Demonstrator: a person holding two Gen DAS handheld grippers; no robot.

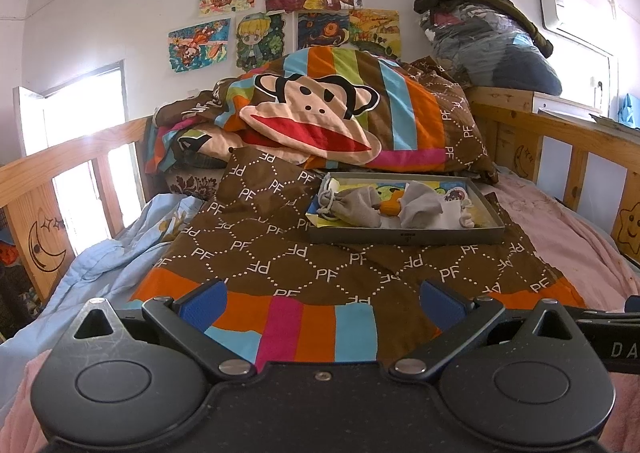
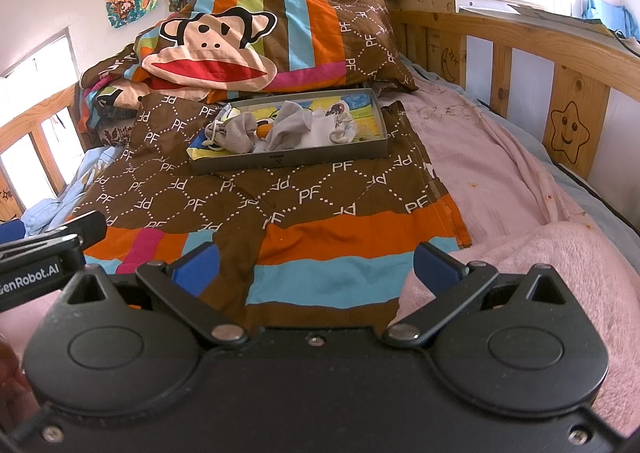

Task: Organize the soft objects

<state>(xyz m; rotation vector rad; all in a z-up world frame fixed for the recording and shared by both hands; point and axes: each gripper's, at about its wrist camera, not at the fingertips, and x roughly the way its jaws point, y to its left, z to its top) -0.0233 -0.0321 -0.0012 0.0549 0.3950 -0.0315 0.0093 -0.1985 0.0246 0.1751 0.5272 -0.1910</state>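
1. My left gripper (image 1: 322,299) hangs low over the near end of the bed with its blue pads spread wide and nothing between them; only the striped edge of the brown quilt (image 1: 280,249) shows in the gap.
2. My right gripper (image 2: 316,263) sits the same way, jaws wide apart and empty, just beside the left one (a corner of the other tool shows at each view's edge).
3. The soft things I take to be the task's own are the grey socks (image 2: 276,127), crumpled loosely in a shallow grey tray (image 2: 288,161) that rests on the quilt, well ahead of both tools. A white sock (image 2: 340,125) with a printed figure lies at the tray's right end, touching the grey ones.
4. The tray keeps the small pieces gathered on a firm base, which I judge is why they sit there and not loose on the bedding.
5. Behind it, the monkey-print duvet (image 1: 320,109) is heaped against the headboard, and a pink blanket (image 2: 540,265) lies to the right.
6. Socks jumbled in a tray could be gathered and awaiting pairing, or already put away; I cannot tell which.
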